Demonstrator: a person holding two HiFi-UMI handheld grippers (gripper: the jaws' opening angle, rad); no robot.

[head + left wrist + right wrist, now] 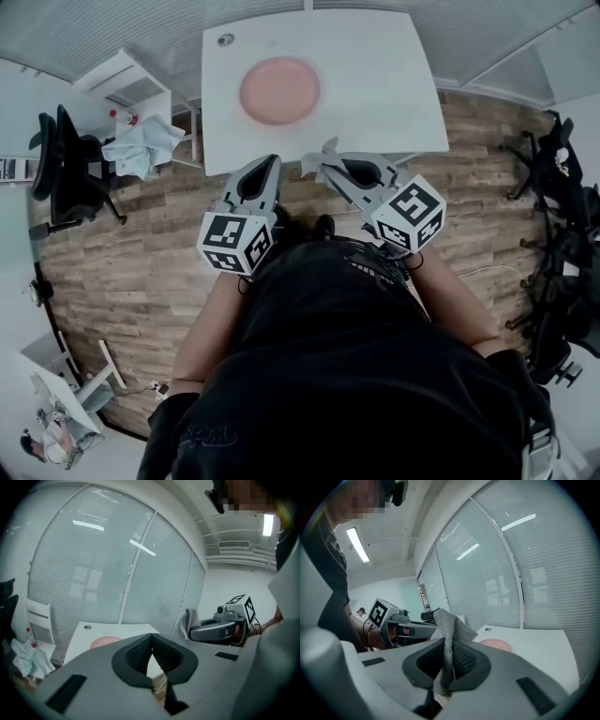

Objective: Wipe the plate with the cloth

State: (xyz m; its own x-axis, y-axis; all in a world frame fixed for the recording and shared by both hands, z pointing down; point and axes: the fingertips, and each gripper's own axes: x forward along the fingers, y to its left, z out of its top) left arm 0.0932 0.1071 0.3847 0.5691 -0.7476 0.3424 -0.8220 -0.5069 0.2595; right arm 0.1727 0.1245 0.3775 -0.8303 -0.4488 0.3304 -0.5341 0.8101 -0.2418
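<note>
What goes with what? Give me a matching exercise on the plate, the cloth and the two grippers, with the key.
Things:
1. plate
2. cloth
3. left gripper
4. right gripper

States:
A. shut, nothing between the jaws
B. pink, lying on the white table
C. shut on something
D. grey, pinched and held off the table

Pairs: 1-B, 2-D, 3-A, 4-C

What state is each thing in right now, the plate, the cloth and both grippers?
pink plate: flat on the white table, empty, nothing touching it.
grey cloth: pinched in the right gripper, off the table.
left gripper: shut, empty.
right gripper: shut on the grey cloth.
</note>
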